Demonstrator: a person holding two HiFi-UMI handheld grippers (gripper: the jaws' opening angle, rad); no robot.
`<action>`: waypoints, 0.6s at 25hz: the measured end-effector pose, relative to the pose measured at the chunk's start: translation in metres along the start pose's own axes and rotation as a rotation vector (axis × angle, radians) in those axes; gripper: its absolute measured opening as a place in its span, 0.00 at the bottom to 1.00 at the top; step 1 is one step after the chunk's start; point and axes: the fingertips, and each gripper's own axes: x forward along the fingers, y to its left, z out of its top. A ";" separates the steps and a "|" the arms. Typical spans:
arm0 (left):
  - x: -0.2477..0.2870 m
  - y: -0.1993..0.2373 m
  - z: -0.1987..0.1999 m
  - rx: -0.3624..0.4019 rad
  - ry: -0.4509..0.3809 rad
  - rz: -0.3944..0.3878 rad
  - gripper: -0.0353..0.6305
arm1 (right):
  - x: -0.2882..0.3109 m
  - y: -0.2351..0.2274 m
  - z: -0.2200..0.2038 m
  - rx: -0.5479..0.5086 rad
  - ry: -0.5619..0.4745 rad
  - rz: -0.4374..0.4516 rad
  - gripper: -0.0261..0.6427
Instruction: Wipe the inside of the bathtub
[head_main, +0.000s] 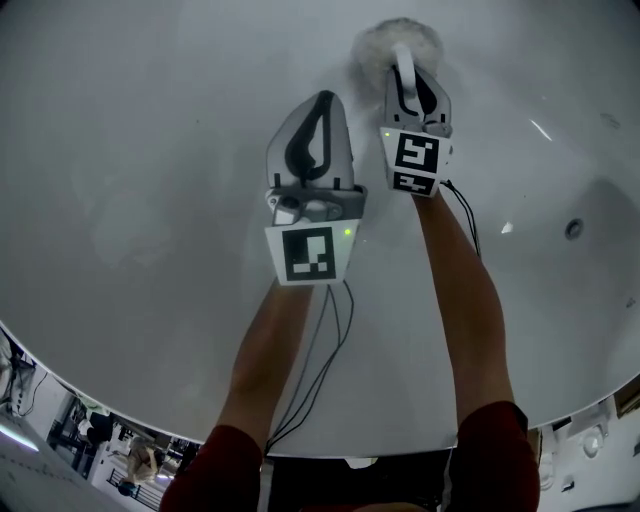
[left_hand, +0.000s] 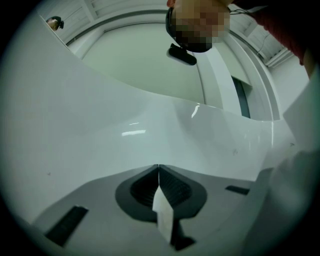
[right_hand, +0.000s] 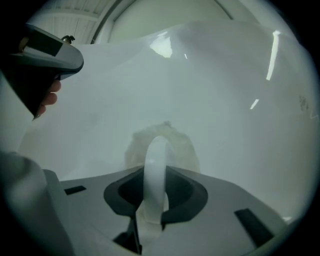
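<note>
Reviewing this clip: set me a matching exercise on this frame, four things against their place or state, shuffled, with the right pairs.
Things
1. left gripper
2. right gripper
3. fluffy pad
4. round fitting

Place or state
A. against the bathtub surface, just beyond a gripper
B. jaws together, nothing between them
C. set in the tub wall, far right of the head view
D. shut on a white loop handle

Pairs: 1-B, 2-D, 3-A, 4-C
</note>
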 end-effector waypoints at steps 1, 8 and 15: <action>0.002 0.003 0.001 0.000 0.000 0.000 0.08 | 0.004 0.003 0.004 -0.008 -0.001 0.010 0.18; 0.003 -0.011 0.007 0.015 0.021 -0.038 0.08 | 0.006 -0.004 0.014 -0.014 0.039 0.011 0.17; 0.008 -0.081 -0.014 0.023 0.030 -0.082 0.08 | -0.025 -0.081 -0.028 -0.008 0.068 -0.040 0.17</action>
